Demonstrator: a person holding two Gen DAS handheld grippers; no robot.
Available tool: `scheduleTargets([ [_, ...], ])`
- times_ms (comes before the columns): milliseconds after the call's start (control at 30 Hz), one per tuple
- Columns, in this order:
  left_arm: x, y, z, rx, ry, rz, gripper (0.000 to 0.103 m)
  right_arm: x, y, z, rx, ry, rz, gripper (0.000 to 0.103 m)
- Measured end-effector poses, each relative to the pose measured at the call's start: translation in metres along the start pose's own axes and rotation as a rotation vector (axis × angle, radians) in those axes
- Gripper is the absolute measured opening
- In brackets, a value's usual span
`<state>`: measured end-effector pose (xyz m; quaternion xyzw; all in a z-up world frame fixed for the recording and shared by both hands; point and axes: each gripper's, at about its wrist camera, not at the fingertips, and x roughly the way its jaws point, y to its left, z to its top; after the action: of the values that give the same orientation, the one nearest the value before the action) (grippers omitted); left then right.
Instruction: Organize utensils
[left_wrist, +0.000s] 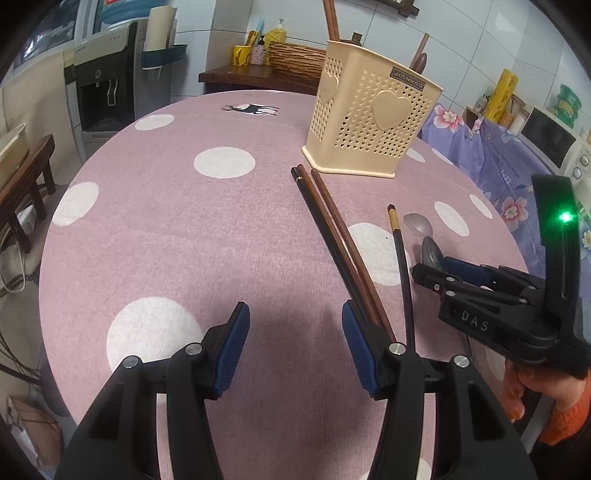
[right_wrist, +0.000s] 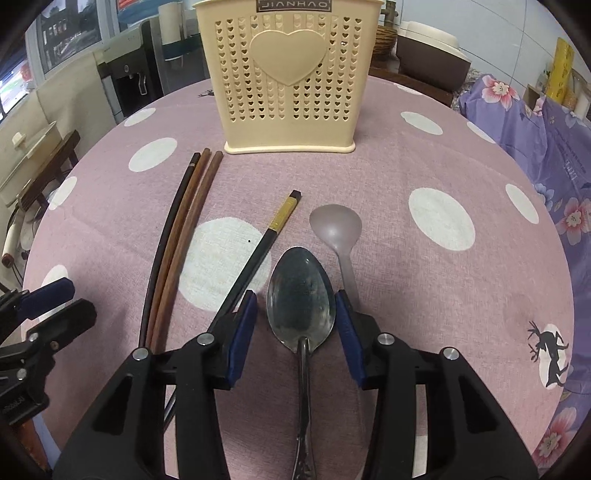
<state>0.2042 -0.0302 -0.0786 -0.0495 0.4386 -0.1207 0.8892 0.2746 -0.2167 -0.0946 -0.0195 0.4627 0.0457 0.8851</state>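
My right gripper (right_wrist: 295, 325), fingers apart, straddles the metal spoon (right_wrist: 301, 299), holder (right_wrist: 288, 77) at twelve o'clock; closing may snag the plastic spoon (right_wrist: 338, 229) at one o'clock.

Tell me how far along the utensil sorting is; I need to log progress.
Barely started. Nothing can be seen inside the cream holder. In hand: the right hand-held gripper is open around the metal spoon, not yet closed. Left: the three chopsticks, the gold-banded chopstick and the translucent spoon lie on the table; the left hand-held gripper is open, holding nothing.
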Motion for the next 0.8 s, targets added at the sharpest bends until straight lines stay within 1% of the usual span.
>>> scheduleTargets([
  [133,0.016,-0.013,0.013,0.020,0.030,-0.022,0.052,0.000,-0.002,-0.002,0.012,-0.012,0.001,0.043],
  [233,0.025,-0.029,0.017,0.066,0.023,-0.020,0.052,-0.001,-0.003,-0.004,0.018,-0.019,0.007,0.043],
  [300,0.033,-0.034,0.016,0.094,0.021,0.038,0.050,-0.001,-0.004,-0.005,0.022,-0.020,0.012,0.043],
  [367,0.032,-0.028,0.013,0.083,0.006,0.050,0.048,-0.002,-0.005,-0.005,0.021,-0.021,0.018,0.043],
  [467,0.025,-0.015,0.008,0.092,0.005,0.106,0.048,-0.002,-0.005,-0.005,0.013,-0.021,0.021,0.043],
  [533,0.019,-0.002,0.009,0.054,0.009,0.090,0.048,-0.002,-0.004,-0.004,0.013,-0.019,0.021,0.043],
  [567,0.016,0.003,0.010,0.035,0.007,0.095,0.048,-0.002,-0.004,-0.003,0.014,-0.016,0.020,0.043],
  [633,0.010,0.009,0.017,0.008,-0.019,0.097,0.048,-0.002,-0.004,-0.002,0.016,-0.010,0.019,0.043],
  [700,0.009,0.006,0.024,-0.001,-0.027,0.076,0.048,-0.001,-0.003,-0.002,0.010,-0.010,0.016,0.043],
  [767,0.015,-0.005,0.026,0.006,-0.007,0.032,0.048,-0.002,-0.004,-0.003,0.017,-0.015,0.023,0.043],
  [800,0.019,-0.013,0.025,0.023,0.001,0.023,0.048,-0.002,-0.006,-0.004,0.025,-0.018,0.029,0.043],
])
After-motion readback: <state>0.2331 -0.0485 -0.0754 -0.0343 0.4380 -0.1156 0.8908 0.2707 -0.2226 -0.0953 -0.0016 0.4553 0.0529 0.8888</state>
